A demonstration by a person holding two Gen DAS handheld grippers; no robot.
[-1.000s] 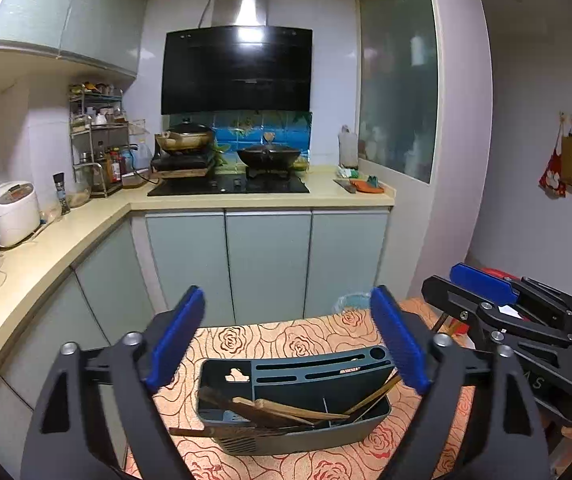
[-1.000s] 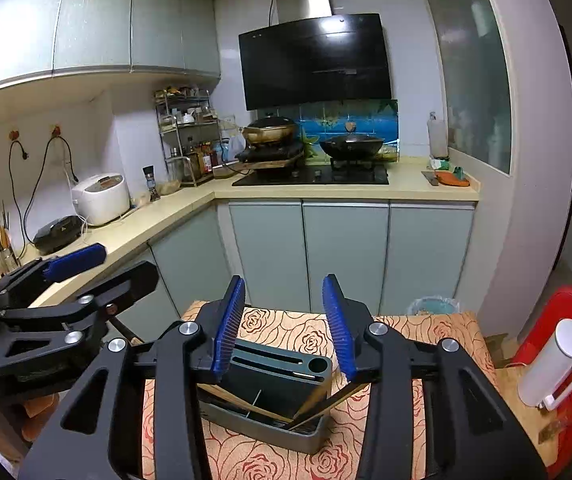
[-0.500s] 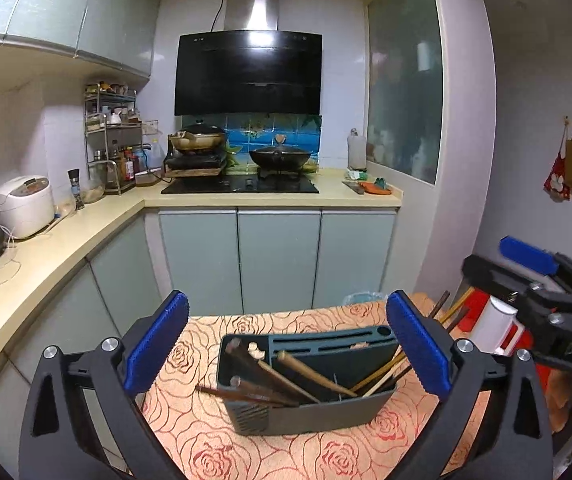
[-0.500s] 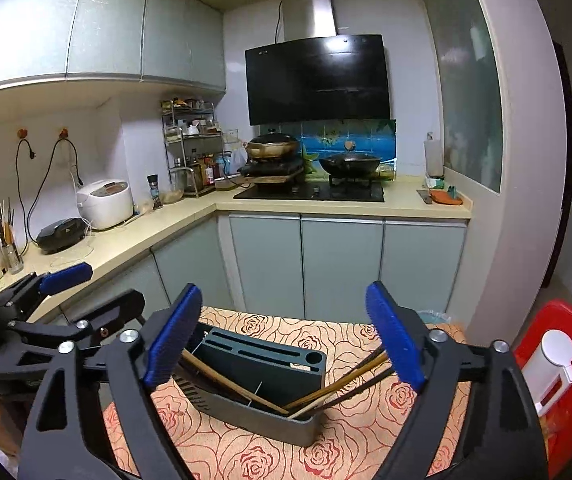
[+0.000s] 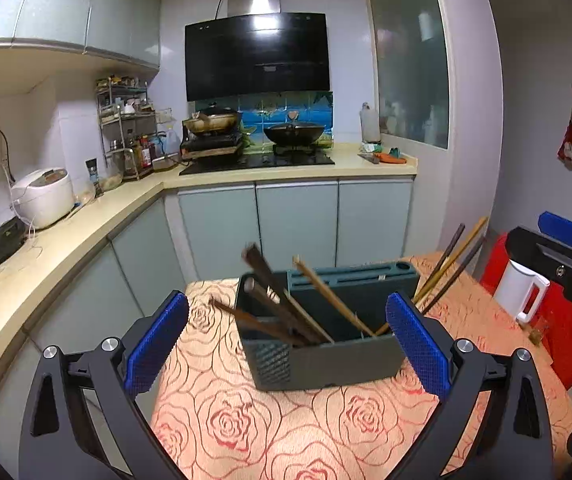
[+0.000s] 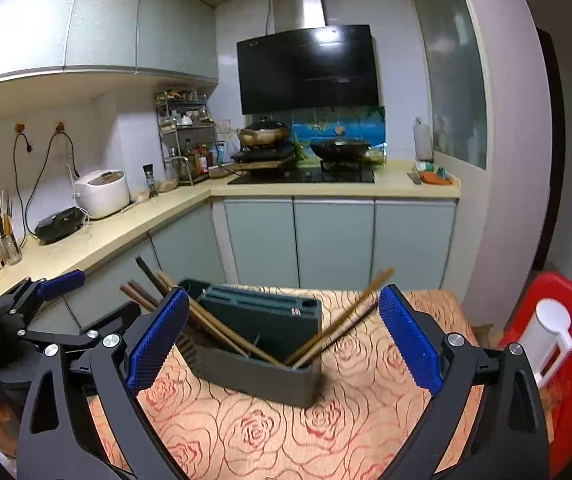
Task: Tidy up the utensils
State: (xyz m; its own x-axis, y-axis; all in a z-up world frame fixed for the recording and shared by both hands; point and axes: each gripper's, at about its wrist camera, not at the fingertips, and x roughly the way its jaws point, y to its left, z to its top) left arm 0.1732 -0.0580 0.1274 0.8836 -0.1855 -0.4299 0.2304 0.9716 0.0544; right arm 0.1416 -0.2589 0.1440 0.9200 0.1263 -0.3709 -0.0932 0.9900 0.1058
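Left wrist view: the left gripper (image 5: 286,344) stands wide, empty, its fingers either side of the holder (image 5: 326,328) on the tabletop (image 5: 246,420). The chopsticks (image 5: 310,304) inside hide their lower ends and lean outward left and right; the left ones blur.

Right wrist view: the right gripper (image 6: 282,340) has just been opening, empty; its left finger (image 6: 158,340) covers the holder's (image 6: 262,344) left end. The chopsticks (image 6: 338,320) fan upward.

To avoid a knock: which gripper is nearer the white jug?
Right. The right gripper hangs just left of the white jug; the left gripper is farther left, in front of the utensil holder.
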